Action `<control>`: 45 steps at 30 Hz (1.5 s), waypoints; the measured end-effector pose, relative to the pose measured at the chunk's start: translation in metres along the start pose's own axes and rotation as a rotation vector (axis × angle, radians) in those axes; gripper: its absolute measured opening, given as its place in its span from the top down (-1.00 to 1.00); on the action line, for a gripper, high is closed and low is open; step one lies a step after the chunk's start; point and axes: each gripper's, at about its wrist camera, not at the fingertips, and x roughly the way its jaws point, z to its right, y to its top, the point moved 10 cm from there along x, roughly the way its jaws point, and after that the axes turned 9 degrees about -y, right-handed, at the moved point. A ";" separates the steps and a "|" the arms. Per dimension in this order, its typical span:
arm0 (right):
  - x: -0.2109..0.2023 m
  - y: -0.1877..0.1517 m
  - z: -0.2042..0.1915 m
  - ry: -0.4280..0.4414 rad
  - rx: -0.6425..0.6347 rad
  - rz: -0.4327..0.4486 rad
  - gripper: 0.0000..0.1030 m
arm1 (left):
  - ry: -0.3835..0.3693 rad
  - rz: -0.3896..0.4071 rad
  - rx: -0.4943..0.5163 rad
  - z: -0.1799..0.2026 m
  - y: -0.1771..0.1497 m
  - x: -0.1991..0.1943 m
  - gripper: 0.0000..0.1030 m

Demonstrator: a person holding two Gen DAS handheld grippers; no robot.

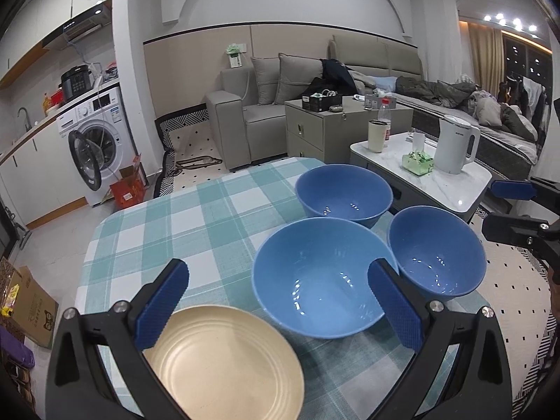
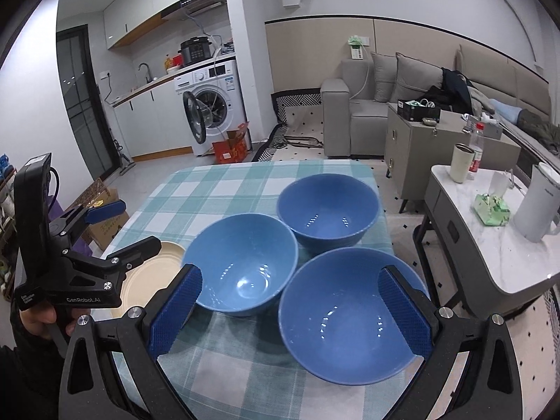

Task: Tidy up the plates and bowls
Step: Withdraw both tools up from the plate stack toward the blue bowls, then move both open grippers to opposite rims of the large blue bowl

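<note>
Both jaws gape wide: left gripper [image 1: 278, 301] over the cream plate [image 1: 224, 364], right gripper [image 2: 290, 311] over the nearest blue bowl [image 2: 350, 315].

A small home studio: a grey sofa [image 1: 266, 105], a washing machine [image 2: 213, 105] under a kitchen counter [image 2: 154, 82], a checked-cloth table [image 1: 182, 224]
</note>
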 end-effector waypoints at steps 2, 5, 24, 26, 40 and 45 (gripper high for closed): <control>0.000 -0.002 0.009 -0.018 0.007 0.003 -0.99 | -0.008 -0.004 0.017 0.008 0.003 0.005 -1.00; -0.002 -0.002 0.029 -0.062 0.034 0.024 -0.99 | -0.025 -0.013 0.036 0.019 0.008 0.013 -1.00; 0.022 0.003 0.089 -0.110 0.092 -0.031 -0.99 | -0.057 -0.055 0.074 0.038 0.036 0.058 -1.00; 0.026 0.007 0.089 -0.111 0.092 -0.035 -0.99 | -0.061 -0.059 0.071 0.036 0.039 0.064 -1.00; 0.076 0.032 0.088 -0.066 0.103 -0.112 -0.99 | -0.089 -0.120 0.032 0.018 0.048 0.105 -1.00; 0.094 0.037 0.086 -0.027 0.121 -0.126 -0.99 | -0.083 -0.137 0.026 0.011 0.048 0.116 -1.00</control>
